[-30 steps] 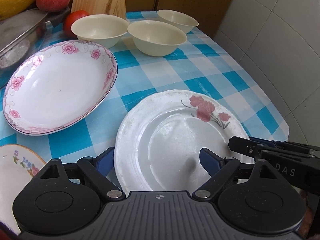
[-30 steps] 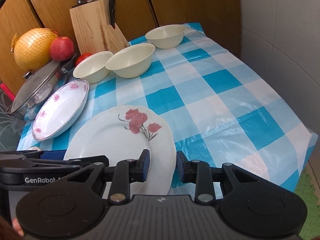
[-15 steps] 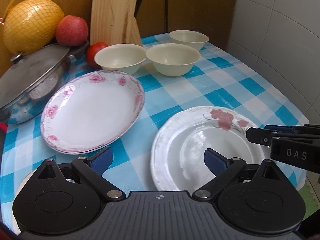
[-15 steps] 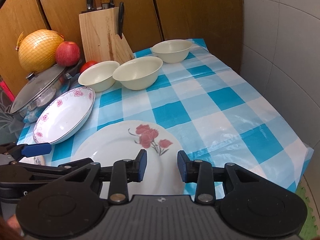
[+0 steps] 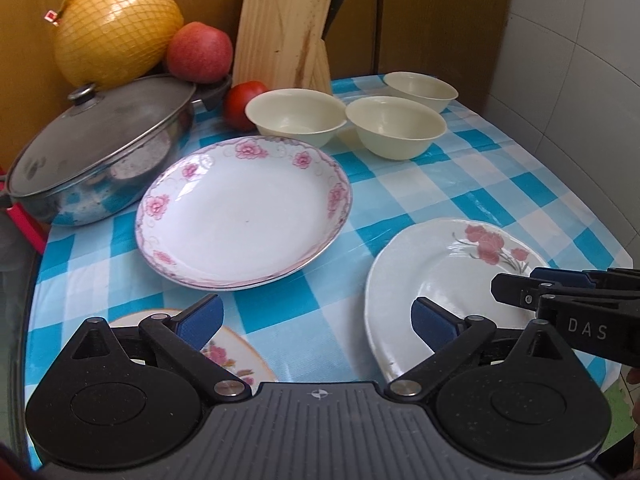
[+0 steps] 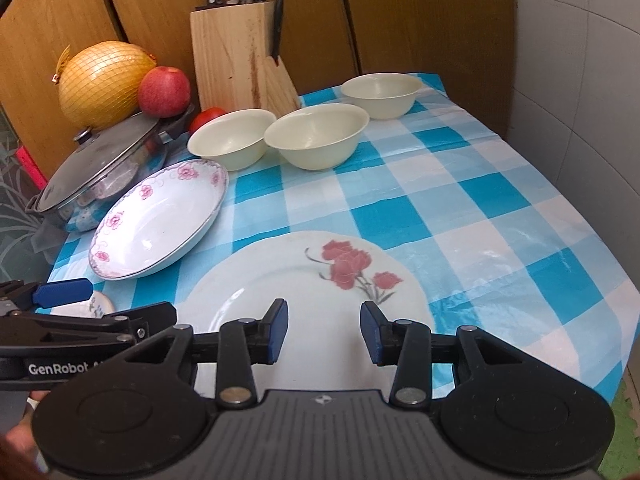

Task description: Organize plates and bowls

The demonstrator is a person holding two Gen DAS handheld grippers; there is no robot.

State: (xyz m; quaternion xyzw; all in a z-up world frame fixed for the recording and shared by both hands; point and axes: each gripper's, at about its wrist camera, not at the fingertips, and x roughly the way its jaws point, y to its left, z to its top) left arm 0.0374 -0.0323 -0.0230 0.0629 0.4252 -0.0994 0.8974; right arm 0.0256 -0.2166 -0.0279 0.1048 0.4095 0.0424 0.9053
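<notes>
A: Plates first. How far along does it look?

B: Hardly begun, I'd say. Nothing is stacked. The rose plate (image 6: 304, 280) lies flat on the checked tablecloth (image 6: 460, 208) at the near edge, the pink-rimmed plate (image 5: 244, 212) lies apart from it to the left beside the lidded pan (image 5: 100, 144), and a third, small floral plate (image 5: 232, 356) peeks out under the left gripper (image 5: 316, 320).

A: And the bowls?

B: Three cream bowls sit separately at the back: the left bowl (image 6: 228, 138), the middle bowl (image 6: 316, 134) close beside it, and the far bowl (image 6: 380, 92) a little apart near the knife block (image 6: 236, 52). None is nested.

A: The tongs?

B: The left gripper's jaws have just been opening and stand wide apart, with nothing between them. The right gripper (image 6: 324, 330) has also just been opening; its jaws stand moderately apart above the rose plate, gripping nothing.

A: So what remains?

B: Likely everything: gathering the three plates into one pile and nesting the three bowls.
</notes>
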